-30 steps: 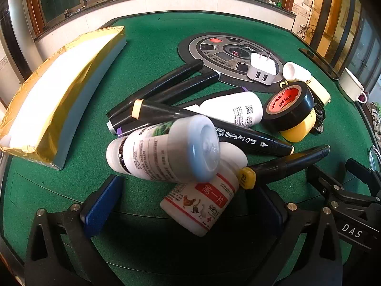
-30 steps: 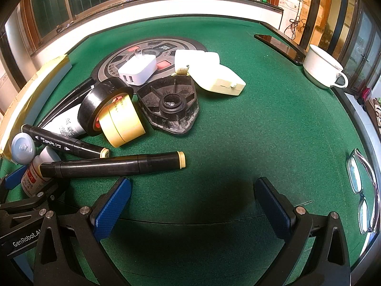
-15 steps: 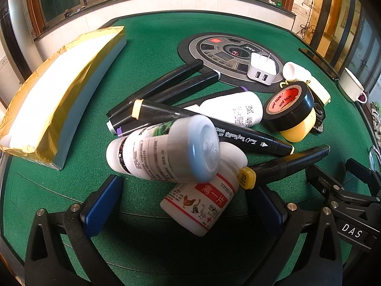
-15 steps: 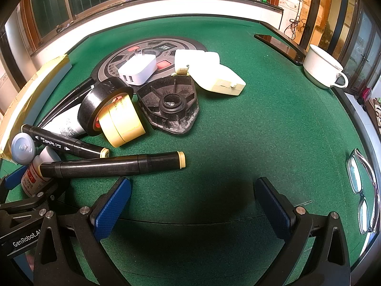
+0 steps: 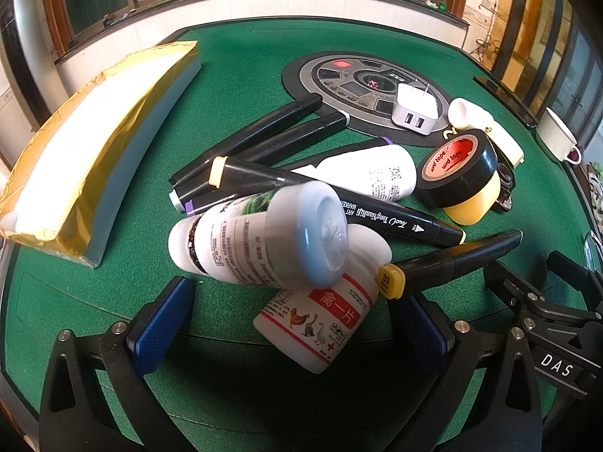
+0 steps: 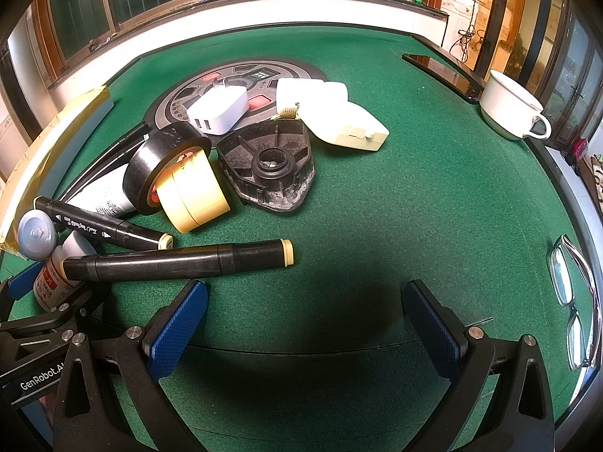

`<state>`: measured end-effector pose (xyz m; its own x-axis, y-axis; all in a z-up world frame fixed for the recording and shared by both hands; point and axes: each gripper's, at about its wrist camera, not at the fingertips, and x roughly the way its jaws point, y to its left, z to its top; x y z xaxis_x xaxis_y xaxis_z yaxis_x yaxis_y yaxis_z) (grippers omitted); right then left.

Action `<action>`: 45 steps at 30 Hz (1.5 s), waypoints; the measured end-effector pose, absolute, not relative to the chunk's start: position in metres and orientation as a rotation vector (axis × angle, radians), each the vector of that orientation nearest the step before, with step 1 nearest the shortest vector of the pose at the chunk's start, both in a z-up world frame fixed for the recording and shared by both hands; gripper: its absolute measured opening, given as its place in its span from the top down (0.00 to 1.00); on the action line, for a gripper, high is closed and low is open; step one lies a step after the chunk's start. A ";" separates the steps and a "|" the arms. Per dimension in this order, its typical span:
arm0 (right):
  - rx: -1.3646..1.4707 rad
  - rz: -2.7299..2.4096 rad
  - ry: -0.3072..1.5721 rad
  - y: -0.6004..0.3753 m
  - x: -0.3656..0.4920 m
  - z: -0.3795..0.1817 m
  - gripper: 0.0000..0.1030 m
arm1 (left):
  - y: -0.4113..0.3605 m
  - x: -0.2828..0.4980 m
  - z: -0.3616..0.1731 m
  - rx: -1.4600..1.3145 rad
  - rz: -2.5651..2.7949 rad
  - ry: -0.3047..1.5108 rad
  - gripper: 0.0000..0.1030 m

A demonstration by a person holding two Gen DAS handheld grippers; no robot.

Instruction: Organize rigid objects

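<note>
A pile of objects lies on the green felt table [image 5: 233, 75]. My left gripper [image 5: 294, 320] is open, its jaws standing either side of a small white bottle with a red label [image 5: 324, 312]. A larger white bottle with a grey cap [image 5: 260, 241] rests on top of it. Several black markers [image 5: 339, 203] lie behind, one with a yellow end [image 5: 448, 263] beside my right finger. A black tape roll [image 5: 459, 165] leans on a yellow tape roll [image 6: 196, 184]. My right gripper [image 6: 301, 320] is open and empty above bare felt, right of a black marker [image 6: 177, 261].
A gold-wrapped box [image 5: 94, 139] lies at the left. A white charger [image 6: 218, 109], a black plastic hub [image 6: 271, 165] and cream-white cases [image 6: 339, 120] sit near the round control panel [image 5: 361, 83]. A white cup [image 6: 508, 105] and glasses [image 6: 573, 286] are at the right edge.
</note>
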<state>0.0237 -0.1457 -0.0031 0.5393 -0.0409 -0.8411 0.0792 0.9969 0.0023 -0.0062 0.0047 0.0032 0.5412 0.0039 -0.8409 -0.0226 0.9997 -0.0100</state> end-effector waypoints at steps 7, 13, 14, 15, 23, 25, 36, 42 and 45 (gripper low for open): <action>0.042 -0.071 1.000 -0.146 0.024 -0.003 0.01 | 0.012 -0.007 0.005 0.061 -0.137 1.071 0.00; 0.042 -0.071 1.000 -0.146 0.024 -0.003 0.01 | 0.020 -0.022 0.014 0.038 -0.263 1.087 0.03; 0.042 -0.071 1.000 -0.146 0.024 -0.003 0.01 | 0.020 -0.024 0.016 0.036 -0.282 1.088 0.03; 0.042 -0.071 1.000 -0.146 0.024 -0.003 0.01 | 0.020 -0.025 0.018 0.036 -0.300 1.084 0.03; 0.042 -0.076 1.002 -0.146 0.025 -0.003 0.01 | 0.028 -0.012 0.026 0.003 -0.394 1.129 0.34; 0.022 -0.041 1.020 -0.148 0.026 -0.003 0.01 | 0.032 -0.007 0.027 0.008 -0.384 1.126 0.35; 0.040 -0.041 0.988 -0.175 -0.002 0.036 0.02 | 0.026 0.007 0.022 -0.058 -0.459 1.200 0.58; 0.056 -0.031 0.957 -0.180 -0.015 0.051 0.01 | 0.009 0.020 0.022 -0.023 -0.479 1.188 0.60; 0.084 -0.018 0.959 -0.182 -0.016 0.051 0.01 | -0.003 0.031 0.022 0.006 -0.473 1.183 0.60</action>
<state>-0.0158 -0.1824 0.0507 0.5749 0.0219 -0.8180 0.0522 0.9966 0.0634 0.0315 -0.0027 0.0223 0.2924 -0.3516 -0.8893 0.3579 0.9026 -0.2392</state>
